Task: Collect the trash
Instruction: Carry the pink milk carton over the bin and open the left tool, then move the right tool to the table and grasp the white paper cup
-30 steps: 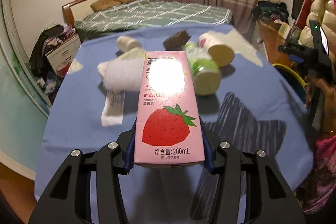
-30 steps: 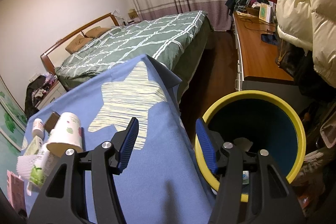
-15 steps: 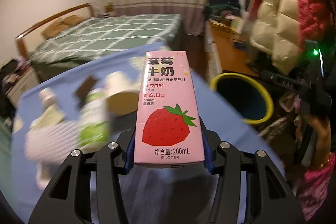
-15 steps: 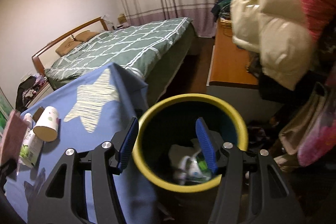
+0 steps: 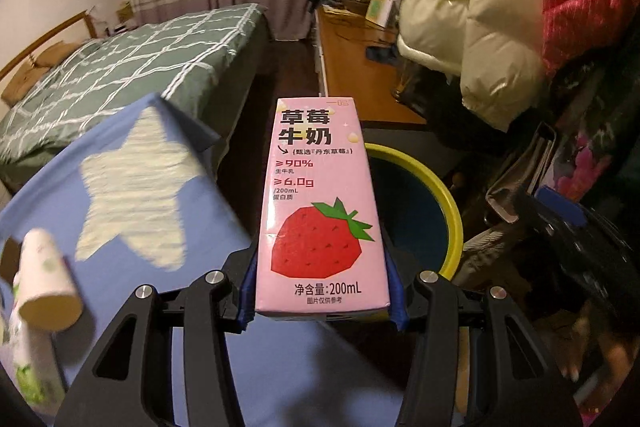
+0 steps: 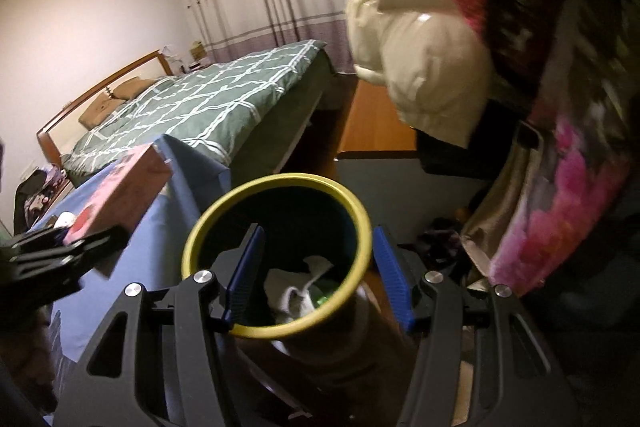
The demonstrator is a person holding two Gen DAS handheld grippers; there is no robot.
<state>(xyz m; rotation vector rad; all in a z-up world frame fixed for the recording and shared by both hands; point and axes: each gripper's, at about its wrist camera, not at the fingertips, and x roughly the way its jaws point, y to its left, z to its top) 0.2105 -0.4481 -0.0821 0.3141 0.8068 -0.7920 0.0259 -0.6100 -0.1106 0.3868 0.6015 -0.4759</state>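
Strawberry milk carton (image 5: 320,203), pink and upright, sits clamped between the blue pads of the left gripper (image 5: 320,291), held past the corner of the blue star-print tablecloth (image 5: 132,187) and beside the yellow-rimmed bin (image 5: 436,211). Right gripper (image 6: 318,275) hangs wide and holds nothing above that bin, where white crumpled trash (image 6: 296,291) lies. A paper cup (image 5: 46,283) rests on the cloth.

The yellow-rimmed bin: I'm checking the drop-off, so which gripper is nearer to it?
Right. The right gripper hangs open directly over the bin; the left gripper, clamping the strawberry milk carton, is beside it above the table edge.
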